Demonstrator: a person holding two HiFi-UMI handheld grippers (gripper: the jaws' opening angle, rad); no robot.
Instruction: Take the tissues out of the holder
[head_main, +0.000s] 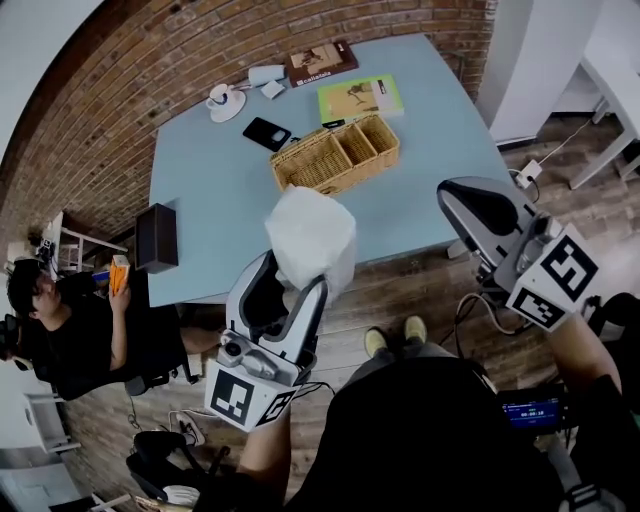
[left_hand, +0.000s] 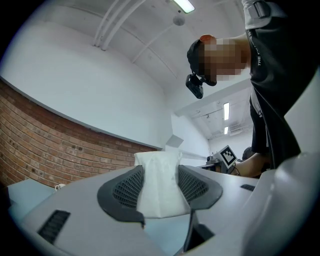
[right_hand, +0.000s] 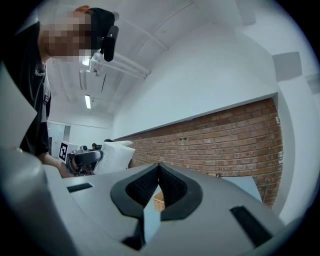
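Note:
My left gripper (head_main: 293, 275) is shut on a white wad of tissues (head_main: 311, 240), held up in front of the blue table's near edge (head_main: 420, 240). In the left gripper view the tissues (left_hand: 159, 187) fill the gap between the ribbed pads (left_hand: 126, 186). At the right my right gripper (head_main: 455, 200) is shut with nothing in it; in its own view the pads (right_hand: 172, 187) meet at the tips. That view also catches the tissues (right_hand: 116, 154) to the left. A black box (head_main: 157, 237) stands at the table's left edge.
On the table are a wicker basket (head_main: 336, 155) with compartments, a black phone (head_main: 266, 133), a green book (head_main: 360, 98), a brown book (head_main: 322, 62) and a white dish (head_main: 226, 102). A person (head_main: 60, 330) sits at the left. White desks (head_main: 610, 70) stand at the right.

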